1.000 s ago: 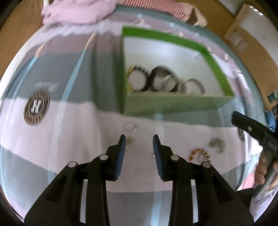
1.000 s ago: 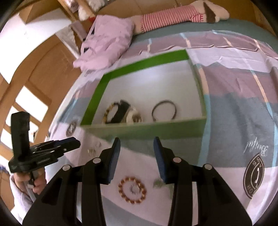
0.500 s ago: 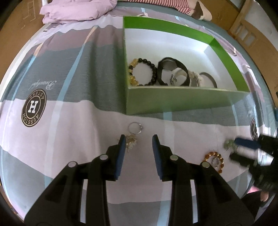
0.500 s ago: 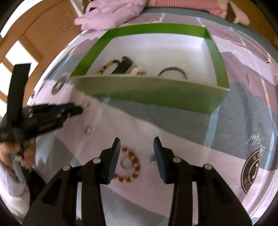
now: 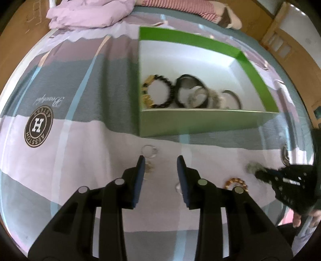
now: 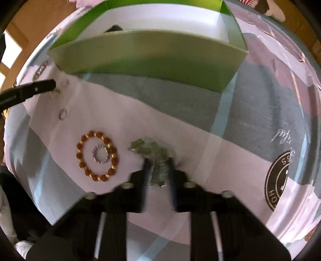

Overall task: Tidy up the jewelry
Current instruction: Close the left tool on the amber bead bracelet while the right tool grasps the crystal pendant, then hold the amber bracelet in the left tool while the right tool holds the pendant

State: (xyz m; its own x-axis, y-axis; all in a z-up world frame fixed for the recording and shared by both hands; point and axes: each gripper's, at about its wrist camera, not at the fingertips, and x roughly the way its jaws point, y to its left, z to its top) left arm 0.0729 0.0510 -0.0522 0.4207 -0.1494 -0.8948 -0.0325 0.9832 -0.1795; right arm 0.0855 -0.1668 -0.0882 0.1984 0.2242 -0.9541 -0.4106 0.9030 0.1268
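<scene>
My right gripper (image 6: 158, 170) sits low in the centre of the right wrist view with its fingers (image 6: 146, 172) just drawn in on the grey-green bracelet (image 6: 152, 152), a crumpled heap on the lilac band of the bedspread (image 6: 200, 112). The heap lies between the pads; they look pressed on it, though blur softens the edges. Just left of it, in the centre-left of that frame, lies the amber bead bracelet (image 6: 97, 155), a closed circle with a small silver ring (image 6: 100, 153) inside it, touching nothing else. Further up and left are 2 clear rings (image 6: 62, 114), apart from each other.

In the left wrist view my left gripper (image 5: 160, 166) hangs bottom centre, fingers (image 5: 140, 176) apart with bare cloth between them. A gold charm (image 5: 149, 168) lies beside the left finger's inner face, and a clear ring (image 5: 148, 151) lies just above it. The right gripper's dark tip reaches in from the right edge onto the grey-green bracelet.

The green box (image 5: 200, 122) fills the upper centre, open at the top. Along its near wall lie a black bead bracelet (image 5: 158, 94), a dark bangle (image 5: 188, 92) and paler bangles, overlapping. Pink bedding (image 5: 90, 14) is bunched at the top left.
</scene>
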